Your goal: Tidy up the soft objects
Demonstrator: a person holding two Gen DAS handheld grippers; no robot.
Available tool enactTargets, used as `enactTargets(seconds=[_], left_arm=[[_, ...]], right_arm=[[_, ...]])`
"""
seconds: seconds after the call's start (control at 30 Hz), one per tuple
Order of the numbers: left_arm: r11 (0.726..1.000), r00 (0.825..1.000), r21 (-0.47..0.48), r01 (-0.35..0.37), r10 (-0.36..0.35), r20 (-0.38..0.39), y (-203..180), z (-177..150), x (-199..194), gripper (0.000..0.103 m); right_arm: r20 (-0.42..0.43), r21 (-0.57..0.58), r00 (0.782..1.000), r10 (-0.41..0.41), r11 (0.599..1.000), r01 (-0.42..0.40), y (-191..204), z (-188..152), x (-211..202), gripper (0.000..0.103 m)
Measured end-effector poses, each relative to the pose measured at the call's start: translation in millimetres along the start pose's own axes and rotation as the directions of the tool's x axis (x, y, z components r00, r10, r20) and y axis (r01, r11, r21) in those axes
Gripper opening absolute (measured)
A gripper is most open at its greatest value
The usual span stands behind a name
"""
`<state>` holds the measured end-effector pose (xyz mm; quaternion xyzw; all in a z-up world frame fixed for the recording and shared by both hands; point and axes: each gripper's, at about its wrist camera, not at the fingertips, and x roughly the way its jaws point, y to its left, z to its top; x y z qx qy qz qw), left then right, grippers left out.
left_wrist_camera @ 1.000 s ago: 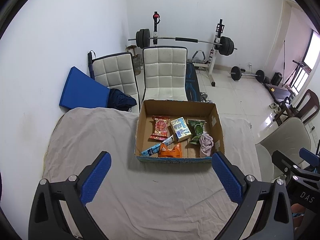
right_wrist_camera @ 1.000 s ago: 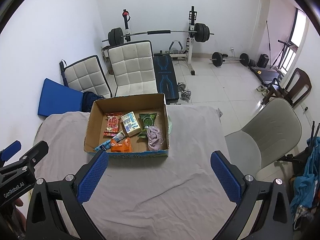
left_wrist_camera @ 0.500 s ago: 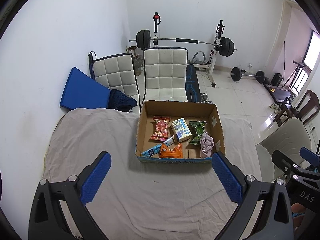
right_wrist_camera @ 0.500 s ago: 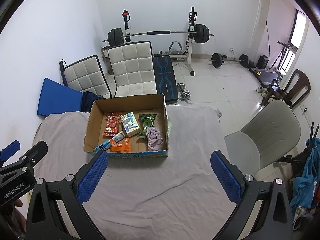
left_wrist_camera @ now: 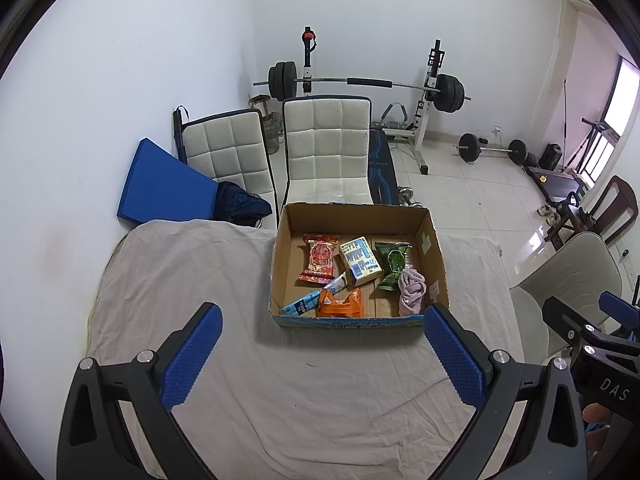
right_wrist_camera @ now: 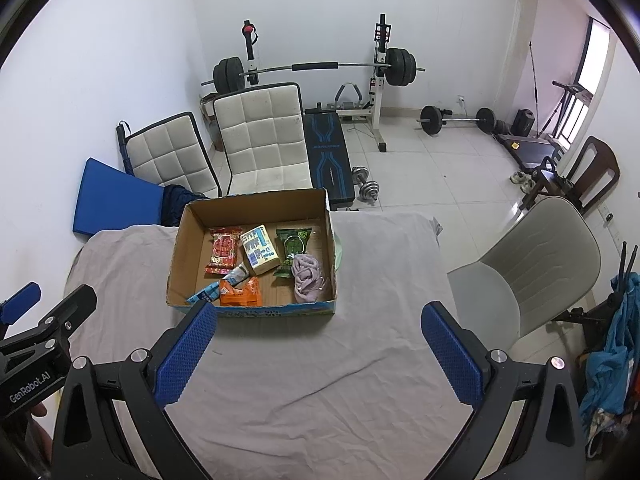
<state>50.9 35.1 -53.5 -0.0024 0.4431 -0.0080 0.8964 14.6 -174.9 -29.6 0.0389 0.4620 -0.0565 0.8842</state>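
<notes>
Holding both grippers back from the cardboard box (left_wrist_camera: 356,322) on the cloth-covered tabletop (left_wrist_camera: 280,400), I keep left gripper (left_wrist_camera: 320,356) and right gripper (right_wrist_camera: 316,354) jaws spread wide, empty; snack packets and the lilac cloth (right_wrist_camera: 306,276) sit inside, so I can see everything.

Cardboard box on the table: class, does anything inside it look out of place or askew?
Yes. In the cardboard box, a crumpled lilac cloth lies among packaged snacks, and the blue tube lies slanted, overlapping the orange packet.
</notes>
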Motion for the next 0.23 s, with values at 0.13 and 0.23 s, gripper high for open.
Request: enactTargets(seconds=[0.13, 0.23], left_arm=[[1.000, 1.000, 0.009, 0.003, -0.003, 0.007, -2.1, 3.9, -2.0, 0.103], [1.000, 1.000, 0.009, 0.005, -0.006, 0.013, -3.0, 5.3, -3.5, 0.103]], right_arm=[[0.001, 0.000, 1.000, -0.001, 1.000, 0.001, -1.0, -0.3, -1.8, 0.103], [0.003, -0.002, 1.000, -0.002, 1.000, 0.002, -0.6, -0.8, -1.6, 0.103]])
